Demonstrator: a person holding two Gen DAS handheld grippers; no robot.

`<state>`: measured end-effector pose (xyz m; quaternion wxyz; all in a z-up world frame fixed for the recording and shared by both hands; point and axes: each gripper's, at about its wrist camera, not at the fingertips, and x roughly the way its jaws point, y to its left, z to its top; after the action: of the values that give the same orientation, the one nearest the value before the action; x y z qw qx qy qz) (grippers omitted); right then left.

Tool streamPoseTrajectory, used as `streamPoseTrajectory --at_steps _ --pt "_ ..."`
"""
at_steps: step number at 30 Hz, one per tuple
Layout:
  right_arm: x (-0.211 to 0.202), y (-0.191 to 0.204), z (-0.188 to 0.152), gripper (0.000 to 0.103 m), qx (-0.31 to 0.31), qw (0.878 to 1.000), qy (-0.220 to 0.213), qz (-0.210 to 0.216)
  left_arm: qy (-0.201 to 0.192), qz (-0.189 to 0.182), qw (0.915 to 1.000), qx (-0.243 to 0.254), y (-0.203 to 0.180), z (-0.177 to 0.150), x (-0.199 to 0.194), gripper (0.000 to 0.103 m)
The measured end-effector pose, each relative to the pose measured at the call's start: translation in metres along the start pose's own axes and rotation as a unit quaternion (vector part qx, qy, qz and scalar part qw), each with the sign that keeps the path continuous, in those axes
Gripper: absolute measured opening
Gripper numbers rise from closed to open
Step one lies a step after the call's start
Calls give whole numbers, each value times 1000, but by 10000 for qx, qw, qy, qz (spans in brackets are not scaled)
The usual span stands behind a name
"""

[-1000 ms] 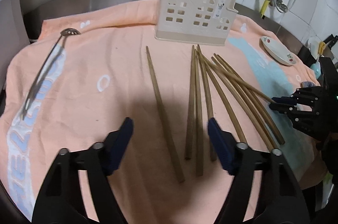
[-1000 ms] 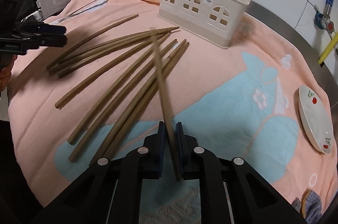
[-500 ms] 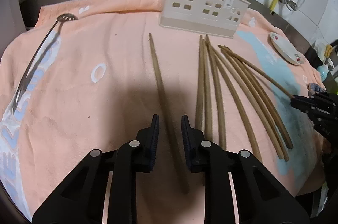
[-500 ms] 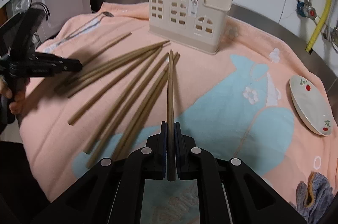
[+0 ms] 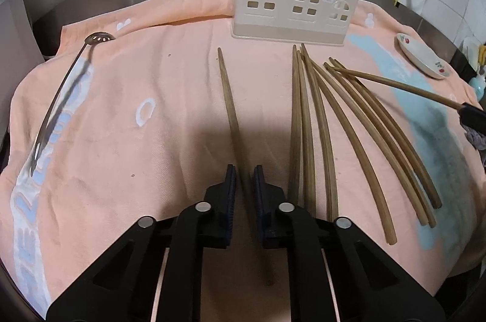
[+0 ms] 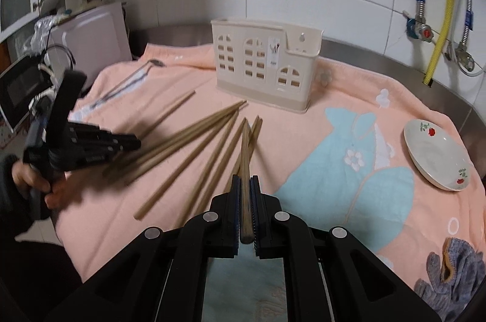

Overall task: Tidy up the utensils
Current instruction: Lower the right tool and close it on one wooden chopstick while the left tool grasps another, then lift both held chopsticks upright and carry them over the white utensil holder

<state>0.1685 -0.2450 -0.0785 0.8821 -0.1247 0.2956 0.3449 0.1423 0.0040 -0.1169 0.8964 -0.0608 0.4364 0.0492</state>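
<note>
Several wooden chopsticks lie fanned on a peach towel in front of a cream utensil holder. My left gripper is shut on a single chopstick that lies apart to the left of the fan. My right gripper is shut on another chopstick and holds it raised, tip towards the holder; that chopstick also shows in the left wrist view. The left gripper appears blurred in the right wrist view.
A long metal slotted spoon lies on the towel's left side. A small flowered plate sits at the right. A grey cloth lies at the right front corner. Steel counter edge and tiled wall stand behind the holder.
My left gripper went from open to shut around the lone chopstick. My right gripper lifted its chopstick off the towel and swung it to point towards the holder.
</note>
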Motion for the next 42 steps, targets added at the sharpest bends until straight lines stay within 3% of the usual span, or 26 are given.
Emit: streamPoseTrajectory --at_steps 5,12,16,23,37,42 --pt "-13 5 8 7 151 9995 -261 -17 -123 -139 9998 -40 5 2 -12 6" --pt "-26 15 29 7 199 9987 -474 -33 -767 -296 9965 166 5 14 -55 5" --pt "-28 17 45 7 220 9986 -471 -46 -1079 -420 9928 293 6 24 -74 5" --pt "-27 12 80 7 333 9988 -370 28 -1250 -612 9891 476 7 43 -87 5" --pt "-57 -5 195 7 -135 9957 -663 -633 -1614 -868 9799 787 9 123 -113 5" --pt "-44 -18 224 7 -88 9934 -743 -871 -1992 -839 9719 936 1 158 -135 5"
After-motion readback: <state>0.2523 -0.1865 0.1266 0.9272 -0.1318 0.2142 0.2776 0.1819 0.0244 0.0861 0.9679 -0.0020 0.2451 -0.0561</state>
